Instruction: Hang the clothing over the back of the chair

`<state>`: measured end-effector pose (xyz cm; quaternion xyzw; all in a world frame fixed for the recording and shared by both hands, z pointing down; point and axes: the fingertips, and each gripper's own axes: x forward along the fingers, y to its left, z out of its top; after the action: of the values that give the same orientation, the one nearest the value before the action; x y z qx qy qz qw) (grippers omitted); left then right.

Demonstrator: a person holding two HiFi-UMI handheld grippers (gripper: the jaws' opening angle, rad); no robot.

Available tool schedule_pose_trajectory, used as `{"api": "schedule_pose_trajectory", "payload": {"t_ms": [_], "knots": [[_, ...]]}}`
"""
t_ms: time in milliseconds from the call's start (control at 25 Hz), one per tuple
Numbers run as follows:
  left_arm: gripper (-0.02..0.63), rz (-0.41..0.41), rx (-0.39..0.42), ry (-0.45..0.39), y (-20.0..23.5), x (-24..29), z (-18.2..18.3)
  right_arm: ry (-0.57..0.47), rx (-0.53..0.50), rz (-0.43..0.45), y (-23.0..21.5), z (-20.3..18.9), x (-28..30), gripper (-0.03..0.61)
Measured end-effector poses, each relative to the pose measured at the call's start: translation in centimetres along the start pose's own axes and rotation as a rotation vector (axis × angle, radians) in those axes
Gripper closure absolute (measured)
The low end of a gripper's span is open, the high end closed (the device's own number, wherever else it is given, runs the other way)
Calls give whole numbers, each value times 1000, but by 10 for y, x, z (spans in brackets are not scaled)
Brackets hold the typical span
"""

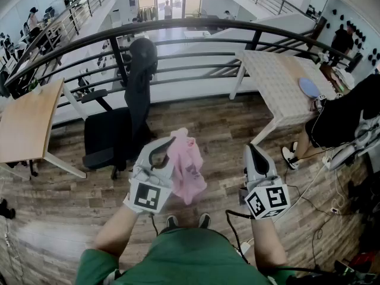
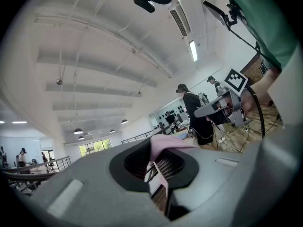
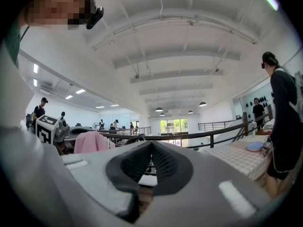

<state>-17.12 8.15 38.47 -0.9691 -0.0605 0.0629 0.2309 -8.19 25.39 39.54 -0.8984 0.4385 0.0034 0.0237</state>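
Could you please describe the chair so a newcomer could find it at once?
Start at the curved black railing. Just in front of it, between the wooden desk and the white table, stands the chair. It is black, unlike those pale tables.

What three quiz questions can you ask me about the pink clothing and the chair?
1. Which gripper holds the pink clothing? A) left gripper B) right gripper
2. Fill the gap: in the head view, the black chair stands to the ___ of the clothing.
3. True or false: the clothing already hangs over the back of the chair.

Key: 1 A; 2 left; 3 false.
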Motion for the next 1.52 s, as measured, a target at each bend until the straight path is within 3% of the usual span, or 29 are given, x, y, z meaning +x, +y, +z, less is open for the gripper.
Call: {"api": "schedule_pose_trajectory", "payload": {"t_ms": [320,520,800,960,1080,1520], "knots": [[586,-10,31,-2,-44,22,39,-23,54,27,-40,8,-31,575],[586,26,28,-33,-62,43,61,-58,104,40,-79,14,-47,575],[586,98,-54,22,-71,64,64,-79,88,55,-121,19,-58,575],[586,124,-39,80,-68,67,55,-78,102,81,-129,13,-52,575],[586,105,-28,77,-68,76,56,-78,104,54,-138,14,-55,575],[586,86,2,79,-17,138,23,-33,136,76,-157,0,48,575]]}}
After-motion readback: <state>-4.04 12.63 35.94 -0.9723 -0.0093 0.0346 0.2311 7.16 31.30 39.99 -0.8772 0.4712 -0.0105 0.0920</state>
